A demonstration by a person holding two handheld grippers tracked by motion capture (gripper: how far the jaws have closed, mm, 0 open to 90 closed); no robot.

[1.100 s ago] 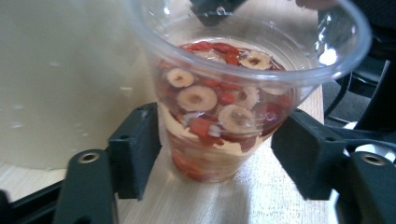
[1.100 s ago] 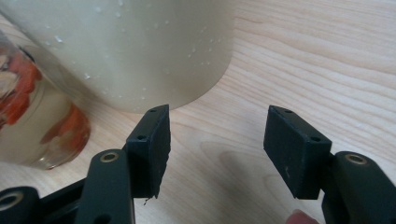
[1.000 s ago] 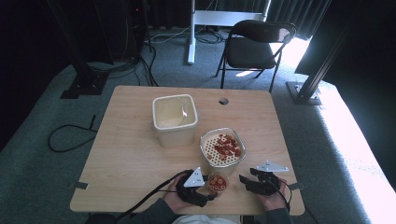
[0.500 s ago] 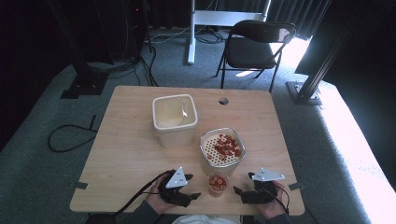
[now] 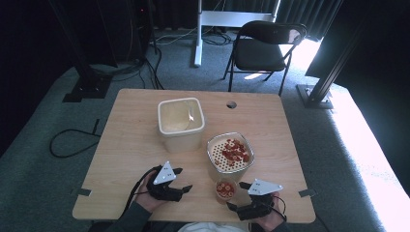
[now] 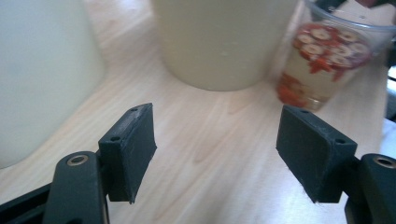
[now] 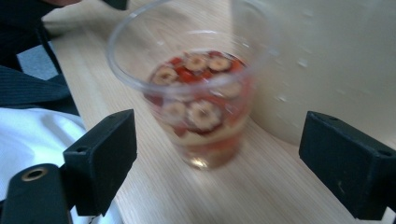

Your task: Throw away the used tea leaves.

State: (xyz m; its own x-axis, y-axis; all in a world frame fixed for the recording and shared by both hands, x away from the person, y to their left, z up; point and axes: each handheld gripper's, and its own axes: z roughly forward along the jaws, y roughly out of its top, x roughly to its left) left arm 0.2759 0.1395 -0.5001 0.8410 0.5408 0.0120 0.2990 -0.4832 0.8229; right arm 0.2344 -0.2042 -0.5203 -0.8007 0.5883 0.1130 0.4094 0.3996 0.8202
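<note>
While jaws stand apart on both the left hand-held gripper [image 5: 181,180] and right hand-held gripper [image 5: 238,195], nothing gripped. Clear cup [image 5: 225,189] of red slices near the table [image 5: 125,145] front edge, between them. Probably pre-grasp; next, closing squarely without tipping.

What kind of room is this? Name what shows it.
Probably a lab or recording studio, not a kitchen: black curtains line the walls, cables trail over grey carpet, and a folding chair stands behind the wooden table.
</note>
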